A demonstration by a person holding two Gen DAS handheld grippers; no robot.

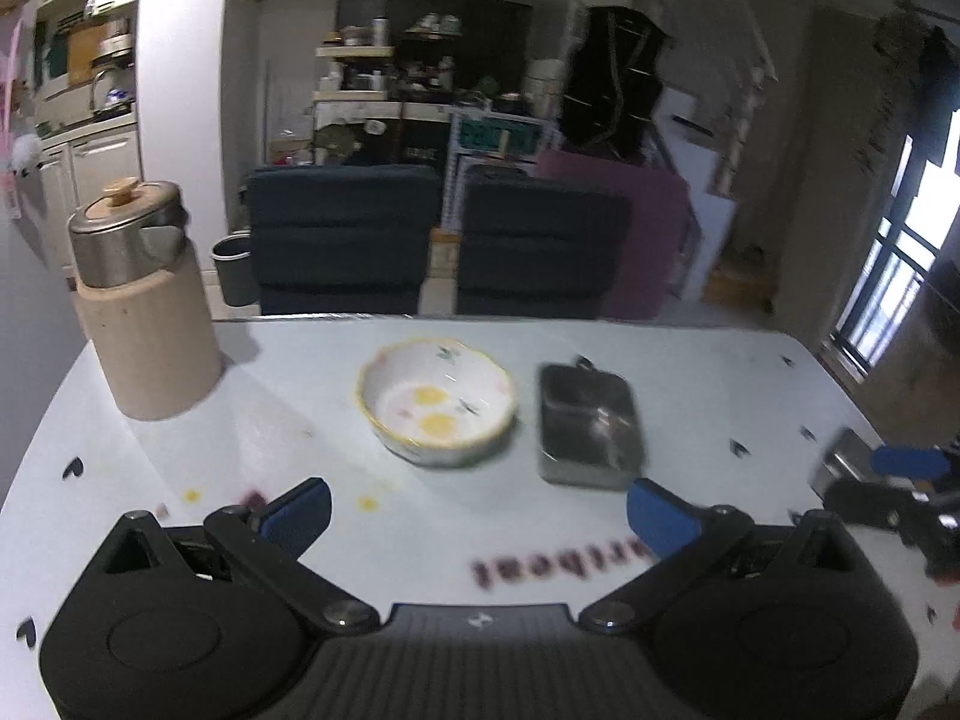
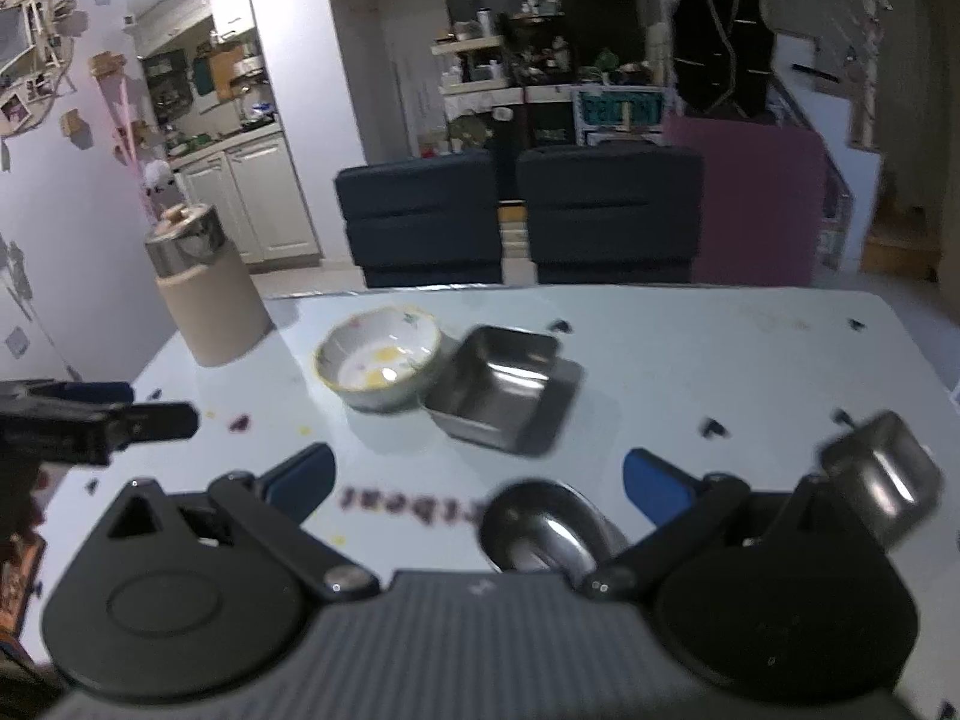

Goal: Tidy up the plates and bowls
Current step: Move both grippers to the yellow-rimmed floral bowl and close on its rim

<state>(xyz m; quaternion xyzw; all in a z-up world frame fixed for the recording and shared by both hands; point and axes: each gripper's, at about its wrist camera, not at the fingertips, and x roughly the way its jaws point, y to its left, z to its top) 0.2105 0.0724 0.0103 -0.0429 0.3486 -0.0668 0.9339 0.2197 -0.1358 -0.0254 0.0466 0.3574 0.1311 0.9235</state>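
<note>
Ceramic, yellow-rimmed bowl (image 1: 438,401) sits mid-table toward the far edge, with a square steel dish (image 2: 504,399) just beside it. An oval steel bowl (image 2: 543,531) and another steel dish (image 2: 882,477) lie nearer the front edge. Left gripper (image 1: 479,509) and right gripper (image 2: 477,480) both gape wide, holding nothing. A beige canister (image 1: 147,312) stands at the far left corner.

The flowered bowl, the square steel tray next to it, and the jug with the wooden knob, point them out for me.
flowered bowl (image 1: 437,401): left wrist view, on its inner bottom.
square steel tray (image 2: 503,391): right wrist view, on its shiny inside.
jug (image 1: 153,324): left wrist view, on its beige lower body.
</note>
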